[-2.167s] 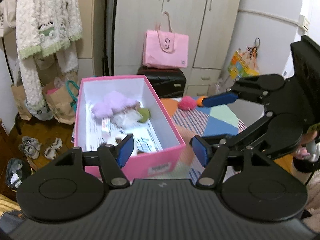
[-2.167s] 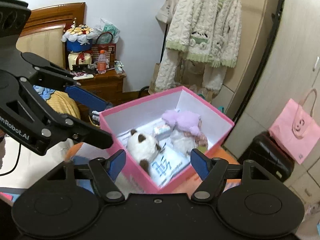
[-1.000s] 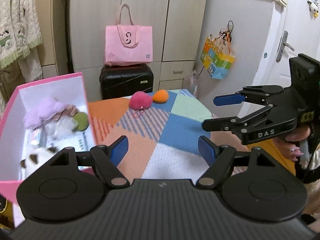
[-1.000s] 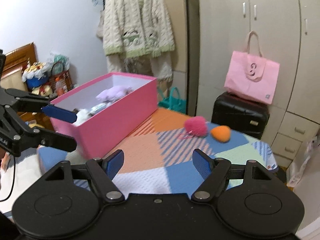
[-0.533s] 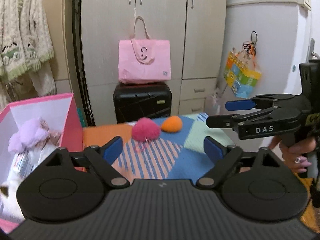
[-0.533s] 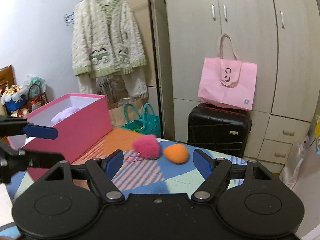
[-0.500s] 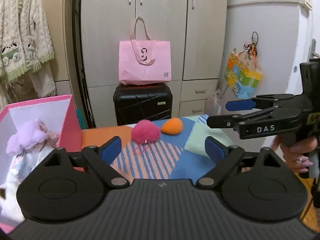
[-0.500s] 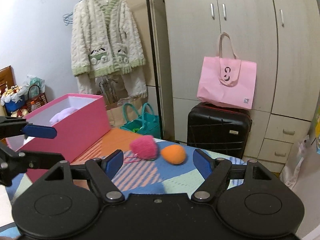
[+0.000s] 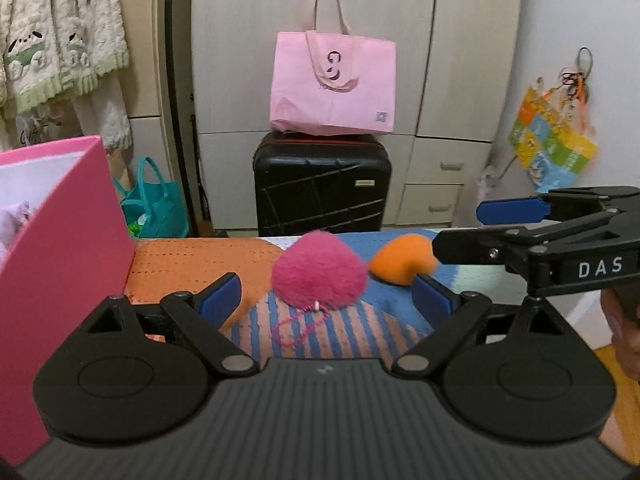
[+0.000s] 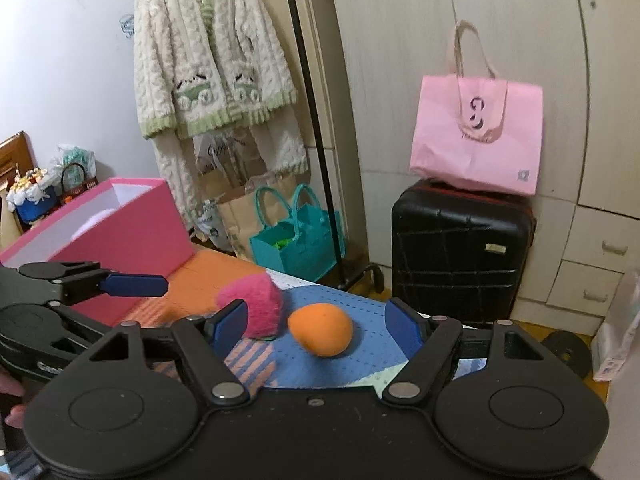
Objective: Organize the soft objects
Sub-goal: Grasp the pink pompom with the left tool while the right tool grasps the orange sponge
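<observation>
A fluffy pink pom-pom [image 9: 319,273] with a thin cord and an orange soft ball [image 9: 402,265] lie side by side on the patchwork cloth [image 9: 332,328]. My left gripper [image 9: 326,294] is open, with the pom-pom just ahead between its fingers. My right gripper [image 10: 319,326] is open, with the orange ball [image 10: 321,329] between its fingers and the pom-pom [image 10: 256,310] by its left finger. The pink box [image 9: 60,248] stands at the left, with soft toys partly showing inside. Each gripper shows in the other's view, the right one [image 9: 508,228] and the left one [image 10: 132,286].
A black suitcase [image 9: 322,184] with a pink tote bag [image 9: 334,84] on top stands past the far table edge against the wardrobe. A teal bag [image 10: 296,236] and a hanging knit cardigan [image 10: 208,68] are at the left. The pink box [image 10: 100,236] borders the cloth's left side.
Both grippers swung away from the pink box toward the two soft objects and came closer to them. Both stayed open throughout.
</observation>
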A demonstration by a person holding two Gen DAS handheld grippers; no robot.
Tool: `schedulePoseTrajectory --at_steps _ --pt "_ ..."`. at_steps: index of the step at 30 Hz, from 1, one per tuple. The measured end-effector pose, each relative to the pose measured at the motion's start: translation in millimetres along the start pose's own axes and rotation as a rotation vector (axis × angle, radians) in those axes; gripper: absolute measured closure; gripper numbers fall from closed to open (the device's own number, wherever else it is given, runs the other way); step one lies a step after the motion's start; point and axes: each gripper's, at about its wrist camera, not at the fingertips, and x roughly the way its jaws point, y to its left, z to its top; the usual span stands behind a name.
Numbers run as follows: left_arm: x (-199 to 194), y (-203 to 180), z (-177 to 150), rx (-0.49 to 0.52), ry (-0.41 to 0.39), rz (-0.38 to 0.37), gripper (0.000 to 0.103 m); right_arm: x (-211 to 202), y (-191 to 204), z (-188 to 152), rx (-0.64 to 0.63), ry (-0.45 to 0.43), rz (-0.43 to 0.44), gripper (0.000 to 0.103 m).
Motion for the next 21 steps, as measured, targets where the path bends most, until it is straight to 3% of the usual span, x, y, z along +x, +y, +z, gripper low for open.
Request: schedulePoseTrajectory --at_steps 4,9,14,21 --pt "15.5 6.7 -0.3 -0.048 0.001 -0.015 0.010 19.0 -13.5 1.6 0.037 0.021 0.033 0.031" --pt "26.2 9.7 3.2 -0.078 0.015 0.000 0.010 32.3 -33.4 0.9 0.155 0.034 0.150 0.037" --pt "35.9 16.2 5.1 -0.154 0.026 0.020 0.012 38.3 -44.1 -8.3 0.201 0.039 0.165 0.046" --pt "46.8 13.8 0.1 -0.181 0.048 0.035 0.024 46.3 -44.5 -18.7 0.187 0.091 0.206 0.046"
